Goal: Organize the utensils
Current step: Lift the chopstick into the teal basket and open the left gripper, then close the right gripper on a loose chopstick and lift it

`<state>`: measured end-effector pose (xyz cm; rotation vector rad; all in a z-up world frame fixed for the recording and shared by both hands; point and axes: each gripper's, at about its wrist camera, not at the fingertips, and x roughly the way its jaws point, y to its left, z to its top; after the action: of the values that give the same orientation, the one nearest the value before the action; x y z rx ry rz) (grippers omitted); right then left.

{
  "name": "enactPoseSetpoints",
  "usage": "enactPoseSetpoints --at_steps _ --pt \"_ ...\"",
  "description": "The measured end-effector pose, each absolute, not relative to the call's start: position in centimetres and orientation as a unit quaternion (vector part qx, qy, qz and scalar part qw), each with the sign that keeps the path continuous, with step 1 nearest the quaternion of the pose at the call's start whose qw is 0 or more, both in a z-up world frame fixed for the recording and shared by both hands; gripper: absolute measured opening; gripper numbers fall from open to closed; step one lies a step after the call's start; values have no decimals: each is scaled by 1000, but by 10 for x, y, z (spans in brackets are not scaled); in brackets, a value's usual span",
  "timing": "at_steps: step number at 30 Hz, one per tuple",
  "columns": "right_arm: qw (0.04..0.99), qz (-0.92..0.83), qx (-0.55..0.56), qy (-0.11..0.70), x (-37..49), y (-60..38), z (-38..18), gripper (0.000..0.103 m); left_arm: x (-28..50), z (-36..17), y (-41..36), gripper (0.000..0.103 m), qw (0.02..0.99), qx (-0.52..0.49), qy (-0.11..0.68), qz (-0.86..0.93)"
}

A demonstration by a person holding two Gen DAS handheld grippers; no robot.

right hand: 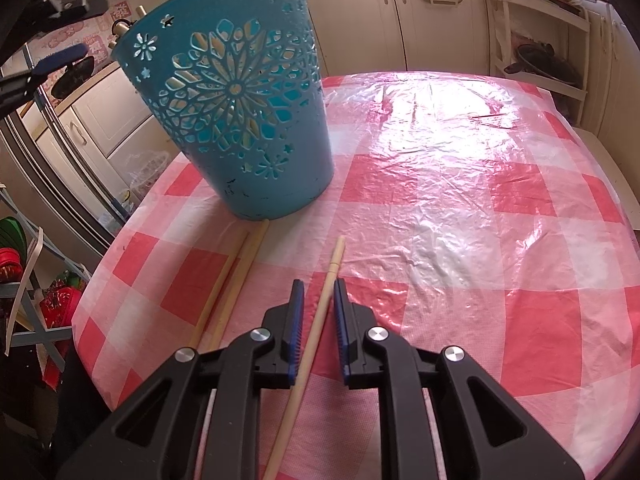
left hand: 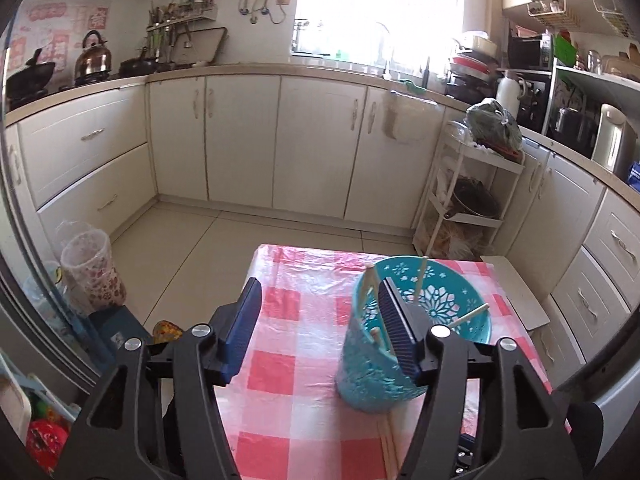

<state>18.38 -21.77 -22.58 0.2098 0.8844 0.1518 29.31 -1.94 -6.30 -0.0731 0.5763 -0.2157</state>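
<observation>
Jaws of the right gripper [right hand: 319, 294], ribbed blue pads on black plastic arms, stand narrowly parted around a pale round wooden chopstick [right hand: 316, 322] low in the frame's centre; whether the pads actually press on it I cannot tell. Two more chopsticks [right hand: 236, 276] lie side by side just to its left, their tips at the foot of a teal plastic basket [right hand: 236, 120], tapered and pierced with a flower pattern. All of it sits on a surface [right hand: 460, 220] covered in crinkled, glossy pink-and-white checked plastic. The left gripper [left hand: 318, 308] stands wide open and holds nothing, its right pad against the basket's rim in the lower right, where several chopsticks [left hand: 420, 276] lean inside.
</observation>
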Motion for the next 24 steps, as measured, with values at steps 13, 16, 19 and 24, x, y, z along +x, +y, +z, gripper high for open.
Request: enactPoseSetpoints --at_steps 13,16,19,24 --pt "887 80 32 454 186 -197 -222 10 292 -203 20 72 904 -91 416 -45" --pt "892 68 -13 446 182 -186 -222 10 295 -223 16 72 898 -83 431 -39" --pt "893 71 14 445 180 -192 -223 8 295 -231 12 72 898 -73 433 -35" --pt "879 107 135 445 175 -224 -223 6 295 -229 8 75 898 -66 433 -39"
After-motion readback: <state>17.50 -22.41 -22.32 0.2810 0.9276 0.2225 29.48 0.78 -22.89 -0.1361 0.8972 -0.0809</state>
